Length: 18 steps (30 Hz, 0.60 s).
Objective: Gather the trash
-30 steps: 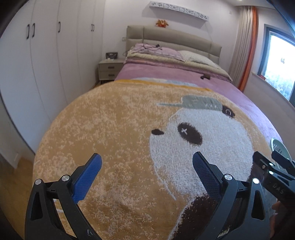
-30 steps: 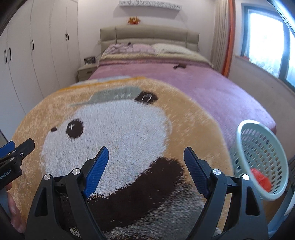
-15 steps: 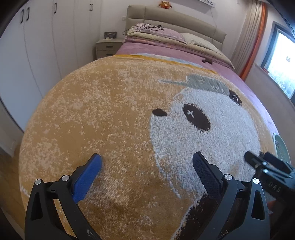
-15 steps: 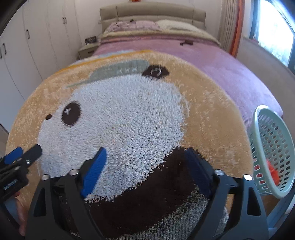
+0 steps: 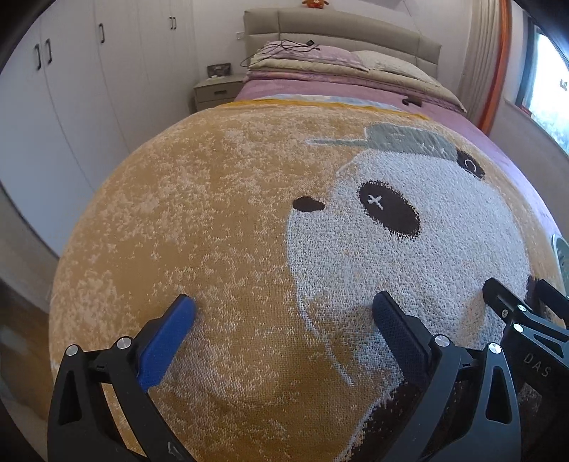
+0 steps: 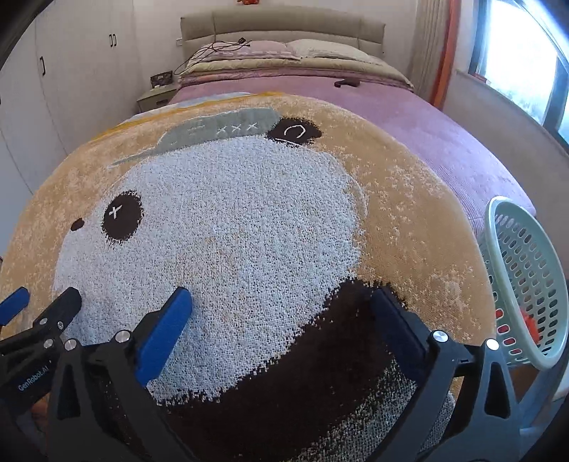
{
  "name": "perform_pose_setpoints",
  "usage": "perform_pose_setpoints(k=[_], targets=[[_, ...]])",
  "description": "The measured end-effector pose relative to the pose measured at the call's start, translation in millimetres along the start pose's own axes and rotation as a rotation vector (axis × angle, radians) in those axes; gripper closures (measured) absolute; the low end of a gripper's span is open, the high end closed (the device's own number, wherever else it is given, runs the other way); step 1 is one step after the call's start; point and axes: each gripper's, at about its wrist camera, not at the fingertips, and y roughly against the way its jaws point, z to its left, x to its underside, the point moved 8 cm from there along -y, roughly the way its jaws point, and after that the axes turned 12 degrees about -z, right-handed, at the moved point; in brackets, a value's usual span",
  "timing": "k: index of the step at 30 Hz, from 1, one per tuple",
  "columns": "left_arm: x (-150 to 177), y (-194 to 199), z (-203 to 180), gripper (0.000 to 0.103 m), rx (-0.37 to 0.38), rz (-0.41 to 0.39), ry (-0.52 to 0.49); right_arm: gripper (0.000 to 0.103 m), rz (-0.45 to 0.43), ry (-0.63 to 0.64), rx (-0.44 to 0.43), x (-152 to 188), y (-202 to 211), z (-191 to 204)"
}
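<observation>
Right wrist: basket (image 6: 522, 280) tilted, mouth facing bed; red trash (image 6: 530, 324) inside.

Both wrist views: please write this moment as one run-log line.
left claw: open, empty | right claw: open, empty | both over panda blanket | mesh basket: holds red item

- We see a panda blanket (image 6: 227, 220) spread over the bed's foot, on a mauve sheet (image 6: 444, 135).
- We see pillows (image 5: 384, 65) stacked against the headboard (image 5: 341, 32), a cable (image 6: 213, 48) lying on them.
- We see a nightstand (image 5: 217, 90) beside the bed, next to white wardrobes (image 5: 89, 89).
- We see a window (image 6: 519, 64) with a curtain (image 5: 487, 60).
</observation>
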Motion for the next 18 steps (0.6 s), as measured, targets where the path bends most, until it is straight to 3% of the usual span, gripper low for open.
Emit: perform_pose_setpoints(k=[18], targets=[[-0.2,-0.3,0.7,0.007,0.001,0.000,0.001,0.007,0.000,0.000,0.000,0.4,1.1,0.1]])
